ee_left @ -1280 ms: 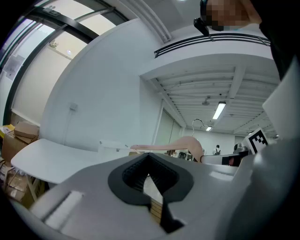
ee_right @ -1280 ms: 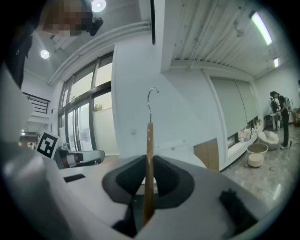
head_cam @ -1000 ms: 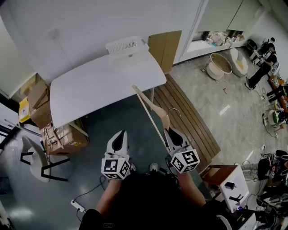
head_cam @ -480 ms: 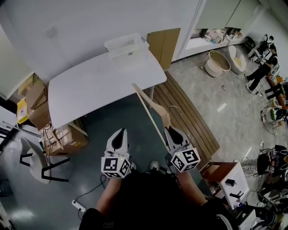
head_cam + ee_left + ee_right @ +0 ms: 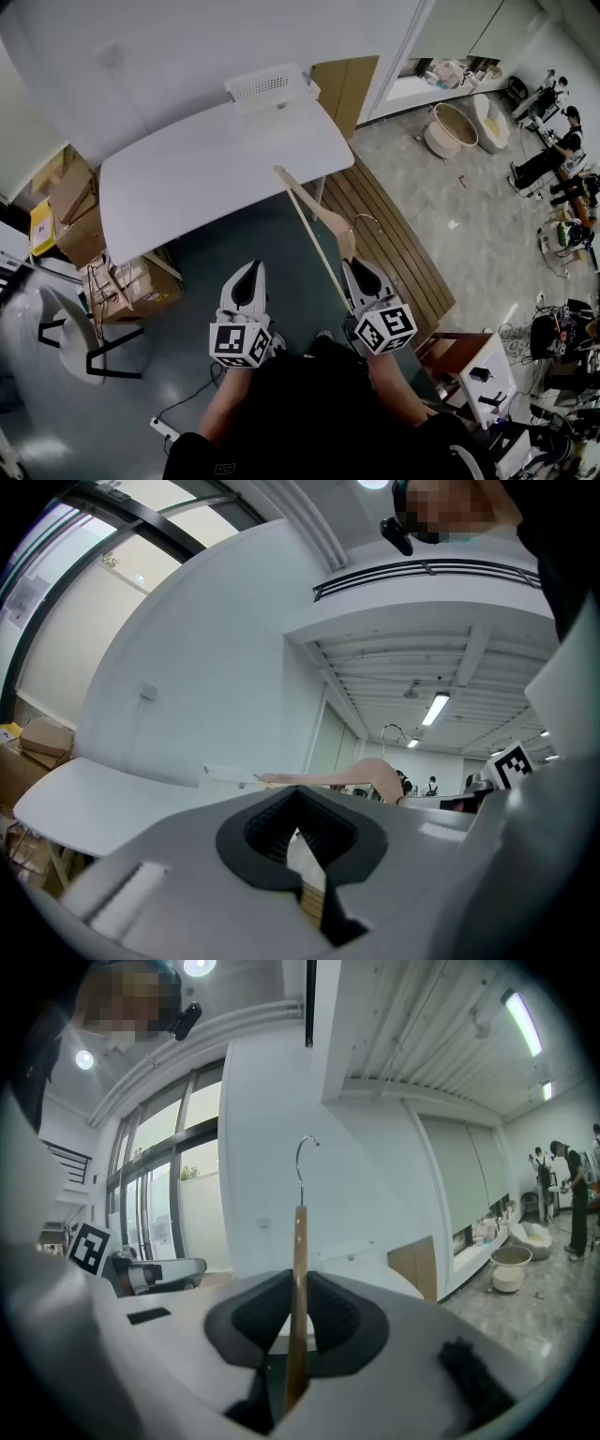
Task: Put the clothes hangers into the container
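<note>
The right gripper (image 5: 356, 268) (image 5: 298, 1290) is clenched on one wooden clothes hanger (image 5: 315, 223) (image 5: 299, 1241). In the right gripper view, the ribbed fingers (image 5: 258, 1314) press on both faces of the wood, which stands on edge between them with the metal hook (image 5: 303, 1152) rising above it. In the head view, the hanger runs away from the gripper at a slant toward the upper left. Its free end appears over the near right edge of the white bench (image 5: 187, 183), and its hook (image 5: 367, 221) points to the right. The left gripper (image 5: 249, 274) (image 5: 300, 803) is held level beside the right one. Its fingers (image 5: 262, 825) are brought together with nothing between them, and the hanger (image 5: 361, 772) shows to its right. The container (image 5: 267, 84), a white perforated basket, stands at the far edge of the bench against the wall, well apart from the hanger. No contents can be made out inside it. Cardboard boxes (image 5: 127, 286) sit on the floor at the left of the bench. A slatted wooden platform (image 5: 398, 242) lies on the floor to the right of the bench.
</note>
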Demonstrator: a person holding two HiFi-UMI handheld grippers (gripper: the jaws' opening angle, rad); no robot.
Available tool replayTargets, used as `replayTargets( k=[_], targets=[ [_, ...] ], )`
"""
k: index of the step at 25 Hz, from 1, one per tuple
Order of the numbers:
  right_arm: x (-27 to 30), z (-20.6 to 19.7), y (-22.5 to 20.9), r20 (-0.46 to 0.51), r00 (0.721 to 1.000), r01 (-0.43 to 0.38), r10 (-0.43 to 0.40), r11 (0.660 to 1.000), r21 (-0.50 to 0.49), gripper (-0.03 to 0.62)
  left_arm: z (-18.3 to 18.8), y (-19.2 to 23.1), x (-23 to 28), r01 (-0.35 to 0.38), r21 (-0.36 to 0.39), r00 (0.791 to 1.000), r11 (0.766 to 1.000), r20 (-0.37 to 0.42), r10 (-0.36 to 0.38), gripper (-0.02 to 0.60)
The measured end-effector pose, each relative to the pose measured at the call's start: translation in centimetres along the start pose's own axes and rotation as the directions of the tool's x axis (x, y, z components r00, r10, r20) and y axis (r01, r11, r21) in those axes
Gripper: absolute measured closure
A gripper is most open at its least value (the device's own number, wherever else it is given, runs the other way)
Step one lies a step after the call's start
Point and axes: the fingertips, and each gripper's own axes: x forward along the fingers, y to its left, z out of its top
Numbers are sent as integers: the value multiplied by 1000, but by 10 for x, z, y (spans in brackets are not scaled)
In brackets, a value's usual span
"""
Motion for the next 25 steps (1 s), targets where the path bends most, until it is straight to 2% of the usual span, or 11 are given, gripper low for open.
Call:
replayTargets(
  k=[8,14,20,25],
  targets=[
    [19,-2,10,-10,1000,10,-10,1000,-2,534,3,21,1,4,-13,1000,1000,-2,-4,578],
    [49,3,-1,-4,1000,-12,12,1000,-8,534,6,37,25,-20,-6,1000,1000,2,20,578],
    [83,6,-26,-7,999,-31,31,999,-6,534,5,44,62,-29,6,1000,1000,-3,29,578],
    [113,14,-61,-13,999,-41,42,999,15,534,1,47,109,-34,-12,999,999,-24,33,577]
  ],
)
